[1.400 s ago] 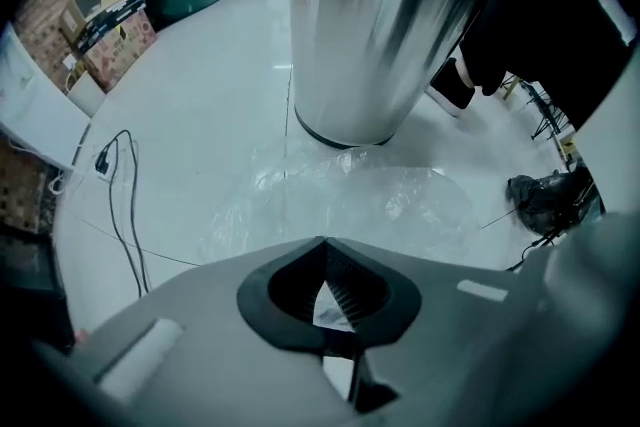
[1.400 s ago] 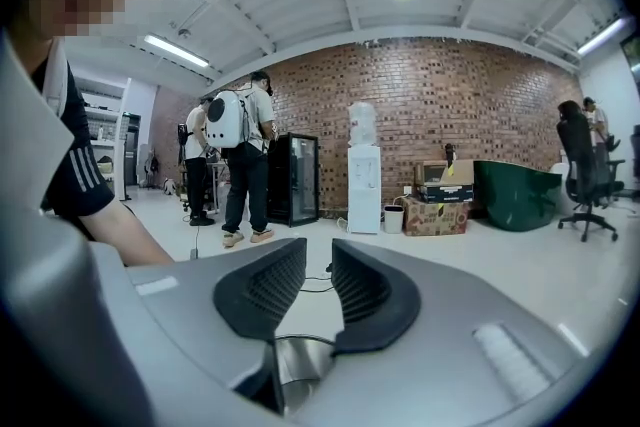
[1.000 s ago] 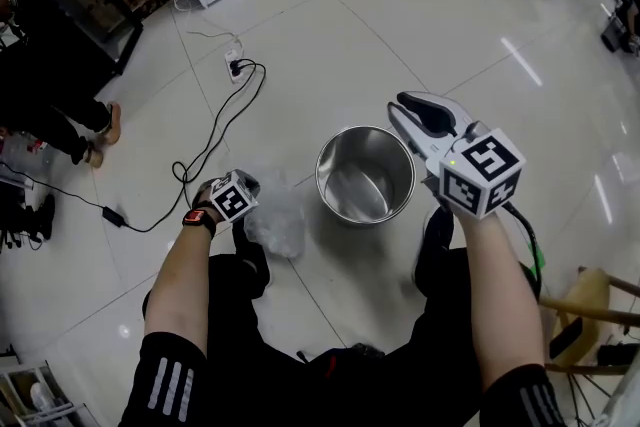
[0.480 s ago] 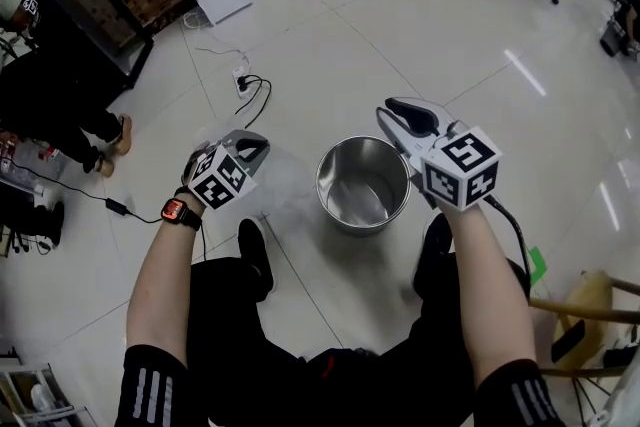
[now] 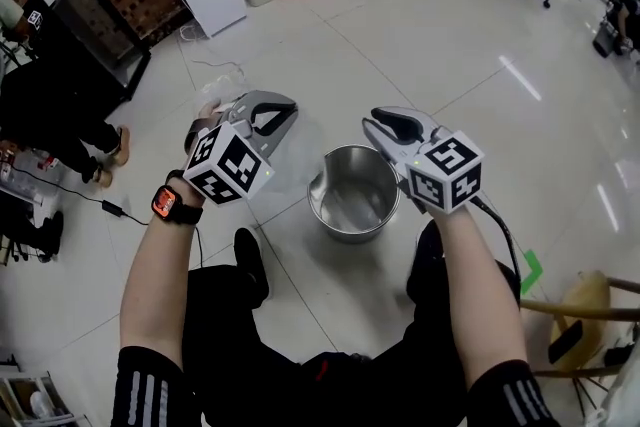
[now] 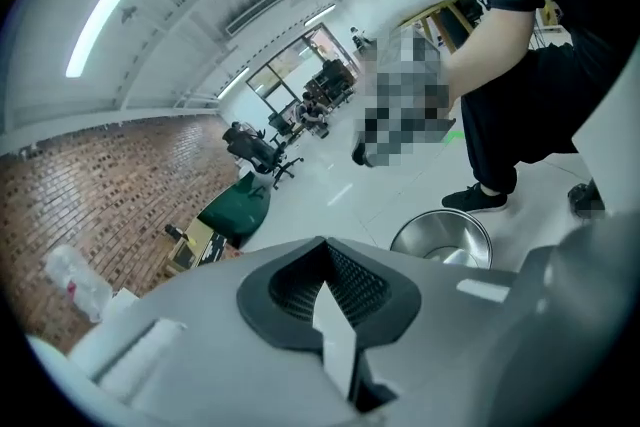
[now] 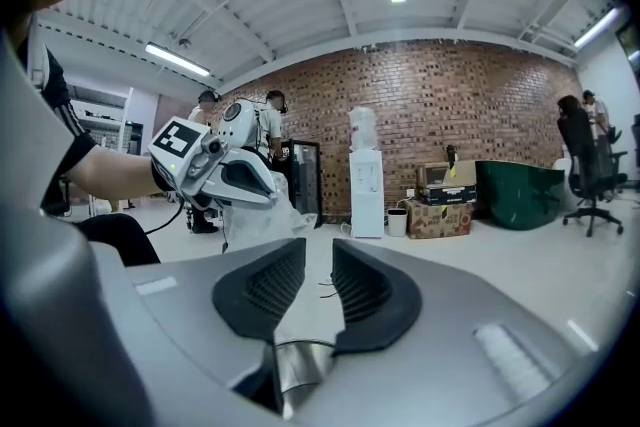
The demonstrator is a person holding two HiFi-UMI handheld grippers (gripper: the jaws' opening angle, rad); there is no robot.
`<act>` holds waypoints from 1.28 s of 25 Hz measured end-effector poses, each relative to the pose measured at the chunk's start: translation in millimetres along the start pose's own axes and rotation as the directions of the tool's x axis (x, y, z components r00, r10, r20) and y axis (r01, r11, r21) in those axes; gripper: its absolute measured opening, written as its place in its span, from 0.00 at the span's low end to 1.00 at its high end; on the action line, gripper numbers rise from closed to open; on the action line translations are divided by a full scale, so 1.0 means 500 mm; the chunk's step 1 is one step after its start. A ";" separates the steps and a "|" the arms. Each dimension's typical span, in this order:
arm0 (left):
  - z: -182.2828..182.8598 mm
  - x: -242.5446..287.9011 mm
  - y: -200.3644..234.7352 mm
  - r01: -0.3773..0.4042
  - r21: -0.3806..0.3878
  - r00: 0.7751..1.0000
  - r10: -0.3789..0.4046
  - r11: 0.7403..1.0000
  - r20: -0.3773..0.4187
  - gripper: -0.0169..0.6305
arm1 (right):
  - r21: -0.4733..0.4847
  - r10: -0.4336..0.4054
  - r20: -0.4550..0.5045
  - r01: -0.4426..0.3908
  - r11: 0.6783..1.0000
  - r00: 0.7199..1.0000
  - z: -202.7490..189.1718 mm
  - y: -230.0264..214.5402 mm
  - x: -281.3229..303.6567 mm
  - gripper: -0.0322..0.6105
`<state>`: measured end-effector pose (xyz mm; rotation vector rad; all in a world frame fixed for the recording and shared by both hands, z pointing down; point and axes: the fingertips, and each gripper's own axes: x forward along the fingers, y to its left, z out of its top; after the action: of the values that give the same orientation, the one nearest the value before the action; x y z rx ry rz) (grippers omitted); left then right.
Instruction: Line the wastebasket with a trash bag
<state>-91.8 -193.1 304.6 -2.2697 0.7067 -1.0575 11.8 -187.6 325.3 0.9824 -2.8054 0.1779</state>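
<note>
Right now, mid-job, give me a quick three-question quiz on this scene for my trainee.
1. Fill in: the right gripper has its jaws ____, with nothing between them.
2. Which one holds the trash bag? A) the left gripper B) the right gripper C) neither
3. True or false: the trash bag already lines the wastebasket.

Key: 1 apart; 2 A; 3 false, the trash bag hangs from the left gripper, outside the wastebasket.
</note>
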 end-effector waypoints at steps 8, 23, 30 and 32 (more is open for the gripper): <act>0.097 0.096 -0.118 0.087 0.048 0.993 -0.091 0.995 0.074 0.03 | 0.069 -0.096 0.068 0.091 0.993 0.993 0.028 -0.076 -0.056 0.20; 0.071 0.251 -0.462 0.362 -0.014 0.930 -0.360 0.932 0.072 0.03 | 0.097 -0.099 0.024 0.096 0.991 0.995 -0.003 -0.097 -0.046 0.20; 0.067 0.261 -0.544 0.396 -0.010 0.916 -0.395 0.918 0.073 0.03 | 0.098 0.009 -0.178 0.008 0.995 0.984 -0.119 -0.051 0.019 0.30; 0.065 0.259 -0.554 0.397 -0.024 0.916 -0.394 0.918 0.076 0.03 | 0.104 0.024 -0.261 0.003 0.995 0.965 -0.166 -0.042 0.028 0.33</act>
<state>70.1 -69.9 534.9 -2.5353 0.2401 -1.1416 23.7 -198.9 410.5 0.8920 -2.5814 0.4266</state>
